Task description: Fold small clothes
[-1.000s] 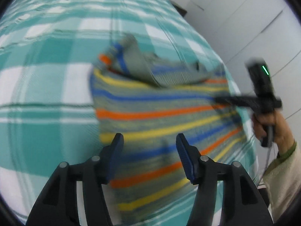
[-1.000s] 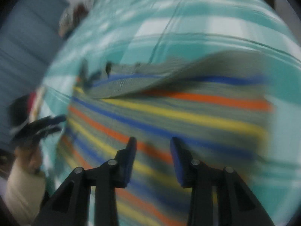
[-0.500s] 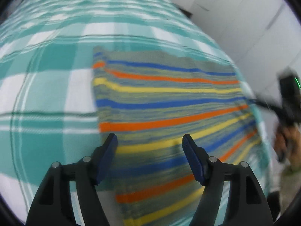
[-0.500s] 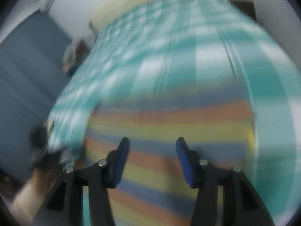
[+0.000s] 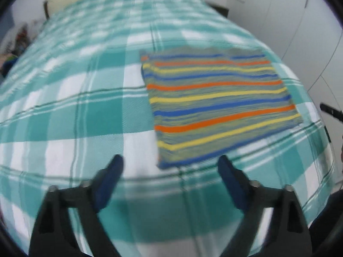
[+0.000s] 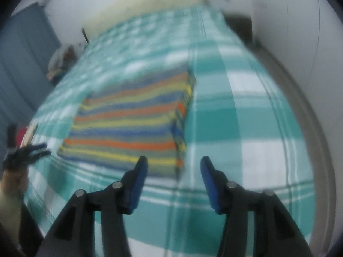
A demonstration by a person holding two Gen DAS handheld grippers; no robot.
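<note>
- Garment (image 5: 218, 105): a striped knit, lying flat as a neat rectangle on the checked bedspread (image 5: 70, 111), near the bed's front edge; the right wrist view shows stacked layers along its right side (image 6: 182, 115), so the fold appears made.
- Step in hand, as judged: letting go and backing off without disturbing the fold. Done well, both tools lift clear of the cloth before they travel sideways, so no edge is dragged open.
- Left gripper (image 5: 170, 165): jaws spread wide, having just been opening; nothing lies between them, and the garment's near left corner sits just beyond the tips, apart from them.
- Right gripper (image 6: 173, 167): jaws parted to a moderate gap and empty; they opened a moment ago and now hold that width. The garment's near right corner shows between the tips, beneath them, not pinched.
- Check before leaving: edges aligned, stripes running parallel, no lifted corner. Motion blur hides fine wrinkles.
- Surroundings: bedspread under the garment; white wardrobe doors (image 5: 300, 21) to the right, a pale headboard (image 6: 139, 2) far behind.
</note>
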